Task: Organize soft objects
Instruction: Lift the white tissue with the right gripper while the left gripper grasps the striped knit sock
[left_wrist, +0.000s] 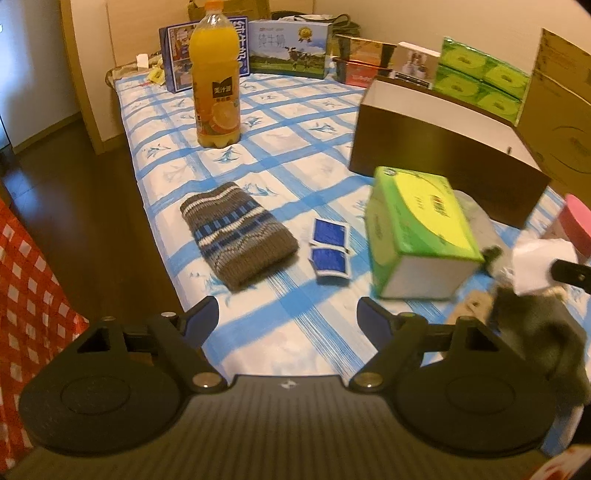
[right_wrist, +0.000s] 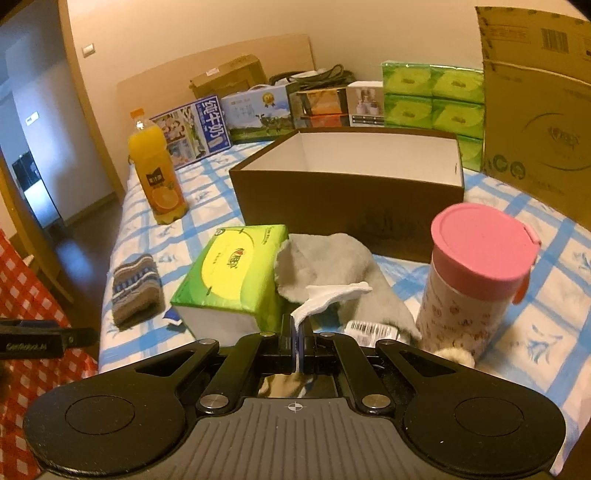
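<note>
My left gripper is open and empty, low over the blue-checked cloth. Ahead of it lie a striped knit pouch, two small blue packets and a green tissue pack. My right gripper is shut on a white tissue, just in front of a grey plush cloth. The tissue pack lies to its left, the knit pouch farther left. A brown open box stands behind.
An orange juice bottle stands at the far left. A pink-lidded cup stands right of my right gripper. Milk cartons, green tissue packs and a cardboard box line the back. A red checked cloth hangs left.
</note>
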